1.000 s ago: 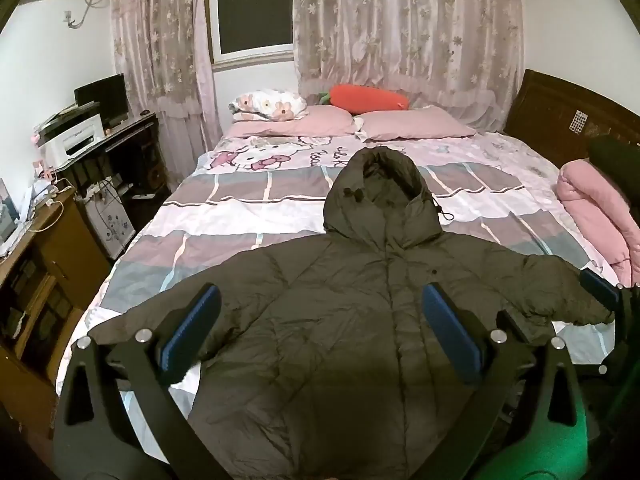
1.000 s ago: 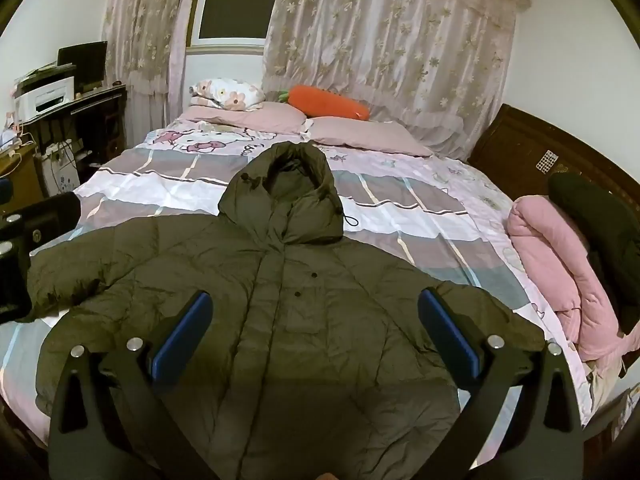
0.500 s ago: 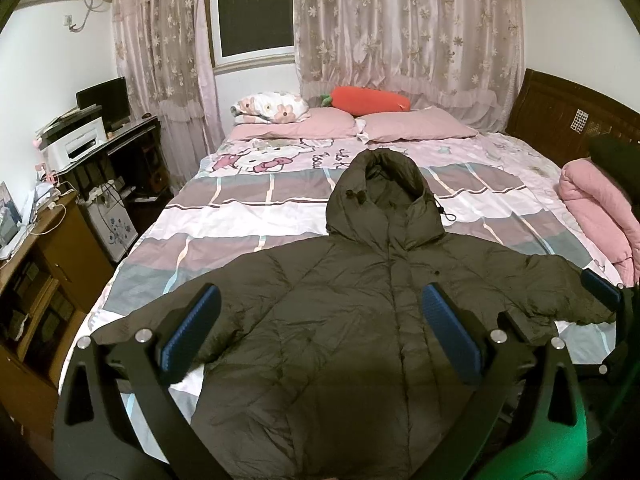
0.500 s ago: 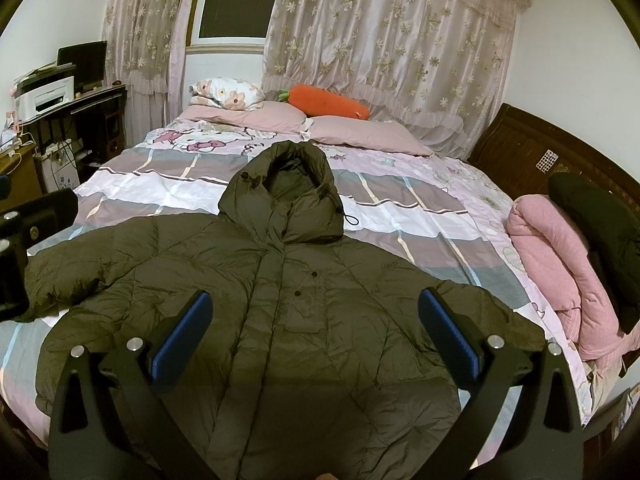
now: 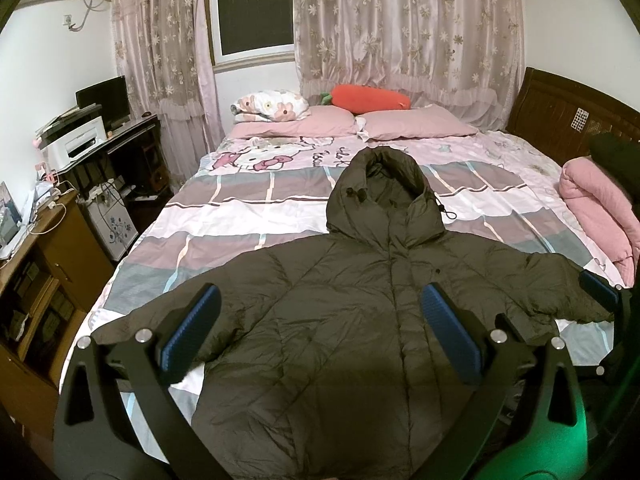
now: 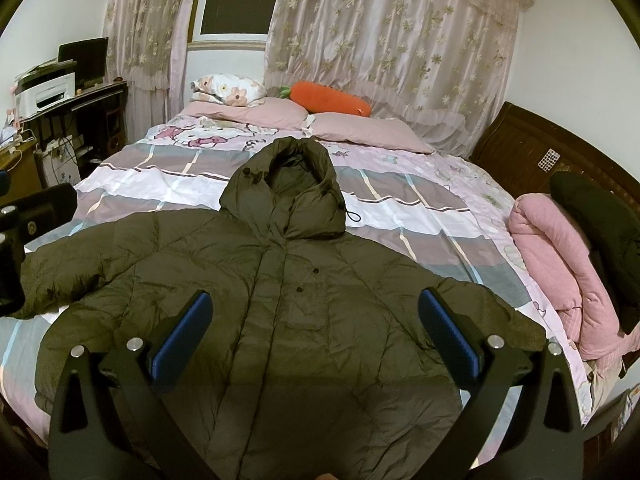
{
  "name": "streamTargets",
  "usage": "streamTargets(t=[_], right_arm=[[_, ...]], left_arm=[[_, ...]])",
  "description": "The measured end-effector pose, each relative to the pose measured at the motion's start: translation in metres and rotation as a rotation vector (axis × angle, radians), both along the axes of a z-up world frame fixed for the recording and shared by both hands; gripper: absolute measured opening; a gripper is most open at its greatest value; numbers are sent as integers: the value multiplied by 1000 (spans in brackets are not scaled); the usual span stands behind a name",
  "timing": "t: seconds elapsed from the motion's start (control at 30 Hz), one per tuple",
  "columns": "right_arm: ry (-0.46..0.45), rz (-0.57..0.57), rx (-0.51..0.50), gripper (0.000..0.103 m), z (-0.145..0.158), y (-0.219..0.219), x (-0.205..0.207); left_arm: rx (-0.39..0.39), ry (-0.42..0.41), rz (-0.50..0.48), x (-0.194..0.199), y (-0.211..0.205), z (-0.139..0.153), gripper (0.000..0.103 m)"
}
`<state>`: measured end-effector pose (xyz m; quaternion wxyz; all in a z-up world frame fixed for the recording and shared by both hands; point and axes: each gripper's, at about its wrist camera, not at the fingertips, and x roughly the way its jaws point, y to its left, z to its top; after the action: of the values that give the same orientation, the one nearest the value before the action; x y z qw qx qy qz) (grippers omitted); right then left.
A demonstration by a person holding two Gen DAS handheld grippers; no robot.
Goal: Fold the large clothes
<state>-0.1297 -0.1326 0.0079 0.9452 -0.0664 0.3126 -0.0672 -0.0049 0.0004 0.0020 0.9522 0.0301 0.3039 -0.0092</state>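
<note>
— Where is the jacket (image 5: 360,320) lying?
— Spread flat, front up, on the bed (image 5: 248,216), hood toward the pillows.
— The grippers?
— Left gripper (image 5: 320,328) and right gripper (image 6: 316,328) are hovering above it, jaws spread wide, gripping nothing.

One olive puffer jacket (image 5: 360,320) on the bed (image 5: 240,216), with two sleeves spread out and one hood up top. Two grippers in play: the left gripper (image 5: 320,328) and the right gripper (image 6: 316,332), each showing two blue-padded fingers set wide apart. Pillows now: two plain pink ones (image 5: 416,126), plus one floral pillow (image 5: 272,104) behind. One carrot plush (image 5: 372,98). One rolled pink blanket (image 6: 560,264) at the side, carrying one dark garment (image 6: 596,216), possibly more, the fisheye edge blurs it. One printer (image 5: 80,144), one monitor (image 5: 104,96).
</note>
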Motion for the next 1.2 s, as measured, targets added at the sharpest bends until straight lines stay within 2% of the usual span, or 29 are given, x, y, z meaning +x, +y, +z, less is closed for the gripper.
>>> streamTargets(t=[0.93,1.2], right_arm=[[8,0,-2,102,-1,1,1],[12,0,-3,102,-10,5,1]], left_arm=[[2,4,1,2,0,-2,101],[2,5,1,3,0,-2,101]])
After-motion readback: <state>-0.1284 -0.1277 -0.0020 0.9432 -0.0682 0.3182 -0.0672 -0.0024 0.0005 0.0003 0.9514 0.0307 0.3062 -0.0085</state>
